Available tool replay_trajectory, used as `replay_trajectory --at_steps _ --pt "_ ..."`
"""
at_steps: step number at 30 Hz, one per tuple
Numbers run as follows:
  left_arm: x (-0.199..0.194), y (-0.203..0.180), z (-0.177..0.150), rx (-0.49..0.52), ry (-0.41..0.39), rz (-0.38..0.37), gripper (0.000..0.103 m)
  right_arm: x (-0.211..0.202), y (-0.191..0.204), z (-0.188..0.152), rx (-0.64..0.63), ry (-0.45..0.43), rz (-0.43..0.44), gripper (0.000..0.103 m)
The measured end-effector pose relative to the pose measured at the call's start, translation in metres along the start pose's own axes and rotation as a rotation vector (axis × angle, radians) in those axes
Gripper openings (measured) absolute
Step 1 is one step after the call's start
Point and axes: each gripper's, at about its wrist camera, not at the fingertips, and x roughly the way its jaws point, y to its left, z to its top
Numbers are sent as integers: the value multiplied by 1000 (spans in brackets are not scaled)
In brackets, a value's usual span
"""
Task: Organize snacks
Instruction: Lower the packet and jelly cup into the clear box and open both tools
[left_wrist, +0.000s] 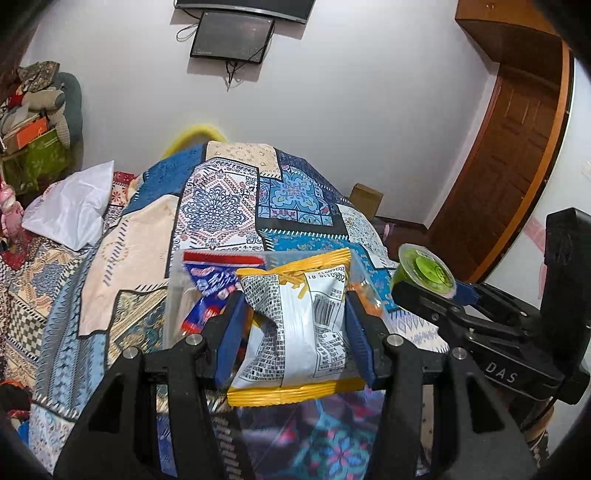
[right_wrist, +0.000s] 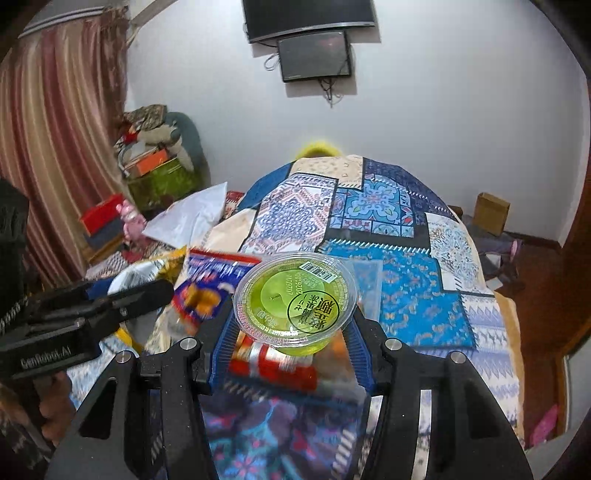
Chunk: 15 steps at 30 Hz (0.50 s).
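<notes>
The left gripper (left_wrist: 295, 328) has its fingers closed on a light, crumpling chip bag (left_wrist: 295, 328) best pinched mid-body, over the clear bin (left_wrist: 177, 291) on the bed (left_wrist: 221, 206), while the right gripper (right_wrist: 291, 332) clamps a stiff, likely slippery jelly cup (right_wrist: 295, 299) below its rim.

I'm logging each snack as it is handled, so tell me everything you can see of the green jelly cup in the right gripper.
The green jelly cup is a small, round, clear plastic cup of bright green jelly. A film lid seals it, printed with Chinese characters, a date code and a barcode sticker, under a wide transparent rim. It sits upright, slightly tilted, off the table. The right gripper clamps its body from both sides with blue ribbed pads. Below it lie red and orange snack packets, not visibly touching it.
</notes>
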Motion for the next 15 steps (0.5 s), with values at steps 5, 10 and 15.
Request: replay_trajectory --at_steps 5,10,15 --pt "30 4 7 -5 19 19 52 27 -13 11 38 15 -12 50" --pt "59 10 12 -4 52 25 52 55 -17 14 24 56 -30 50" --pt "75 15 15 -21 59 17 52 79 -20 13 7 89 -53 50"
